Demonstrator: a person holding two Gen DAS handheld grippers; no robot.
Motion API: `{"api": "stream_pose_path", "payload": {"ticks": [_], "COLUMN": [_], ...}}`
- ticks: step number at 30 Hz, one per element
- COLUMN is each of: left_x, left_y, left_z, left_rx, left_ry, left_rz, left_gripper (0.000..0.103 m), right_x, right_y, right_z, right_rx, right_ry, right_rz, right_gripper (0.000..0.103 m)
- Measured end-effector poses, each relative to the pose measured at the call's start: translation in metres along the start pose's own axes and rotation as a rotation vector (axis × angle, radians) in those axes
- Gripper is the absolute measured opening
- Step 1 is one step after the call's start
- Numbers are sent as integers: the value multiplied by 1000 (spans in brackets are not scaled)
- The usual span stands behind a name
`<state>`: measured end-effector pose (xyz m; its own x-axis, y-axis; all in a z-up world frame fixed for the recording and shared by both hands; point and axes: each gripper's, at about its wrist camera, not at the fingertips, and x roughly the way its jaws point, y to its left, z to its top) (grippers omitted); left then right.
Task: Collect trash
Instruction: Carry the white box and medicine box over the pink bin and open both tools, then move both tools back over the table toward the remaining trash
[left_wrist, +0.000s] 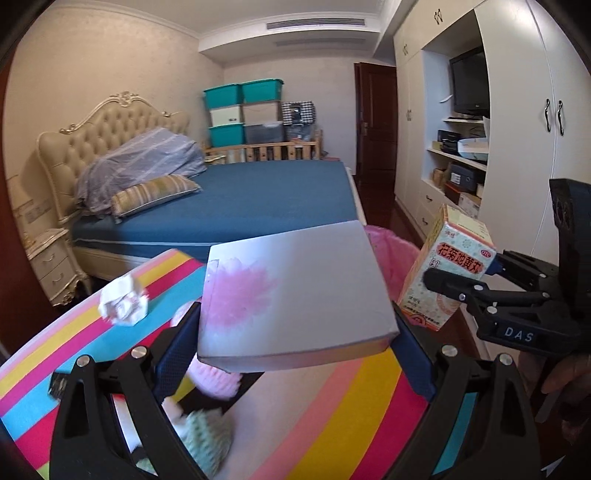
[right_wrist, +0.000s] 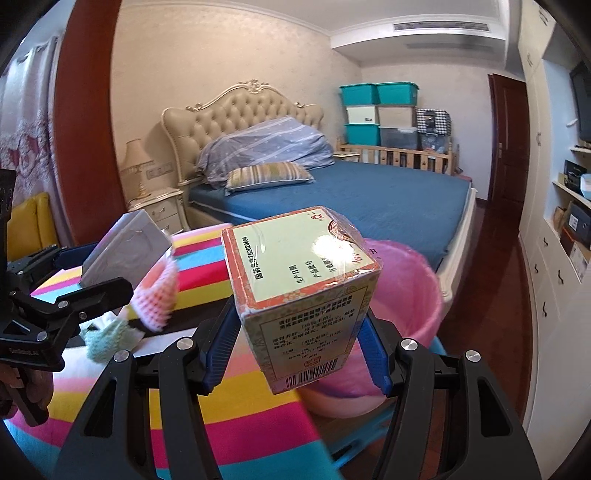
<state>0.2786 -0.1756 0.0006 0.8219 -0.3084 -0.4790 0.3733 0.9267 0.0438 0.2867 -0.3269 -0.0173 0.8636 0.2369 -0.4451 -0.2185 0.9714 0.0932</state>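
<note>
Item one: flat grey box (left_wrist: 295, 291), matte lid with a soft pink floral smudge toward its near left corner, thin side wall pale and plain. My left gripper (left_wrist: 295, 332) has it clamped between the blue pads, jaws spread wide across its width; the box lies roughly level, broad face up, long axis running away from me toward the bed (left_wrist: 258, 199), far edge tipped slightly upward. Item two: medicine carton (right_wrist: 299, 291), cream with a floral print, orange-red border, red Chinese characters on the front, small black print and a barcode on the face toward me, glossy film over it catching glare. My right gripper (right_wrist: 295, 350) pinches it at a middling opening, pads on its two narrow sides near the lower end; the carton stands on end, long axis upright and leaning away from me, green-panelled top facing up. Both items hang above the rainbow-striped table (left_wrist: 332, 413). Just beyond and below the carton: pink bin (right_wrist: 406, 280) with pink liner. Left of my left gripper on the table: crumpled white paper (left_wrist: 123, 301). Beneath the grey box: pink foam fruit net (right_wrist: 157, 295) and a pale green one (right_wrist: 107, 341).
</note>
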Motion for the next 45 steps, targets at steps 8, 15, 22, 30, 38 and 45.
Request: {"api": "stream_pose_path", "payload": {"ticks": [8,15,22,30,38,45], "left_x": [66,118,161,167,90,29], "left_y": [-10,-23,-33,-27,6,28], "left_z": [45,71,85,95,85,57], "left_rx": [-23,-9,-29,-98,-90,-58], "left_ry": [46,66,80,55,-33,-33], "left_rz": [-110,-144,-174,-166,-53,71], "left_gripper": [91,91,92,98,98,98], "right_x": [30,56,75,60,9,-11], "right_y": [-44,-74,-81,-103,-86,-44], "right_z": [18,22,19,13,2,0], "right_rx": [15,41,35,119,93,30], "right_ry": [4,29,49,-1,-25,-28], "right_rz": [-46,-62,-46,-73,-82,-62], "right_gripper": [59,59,60,80,80,80]}}
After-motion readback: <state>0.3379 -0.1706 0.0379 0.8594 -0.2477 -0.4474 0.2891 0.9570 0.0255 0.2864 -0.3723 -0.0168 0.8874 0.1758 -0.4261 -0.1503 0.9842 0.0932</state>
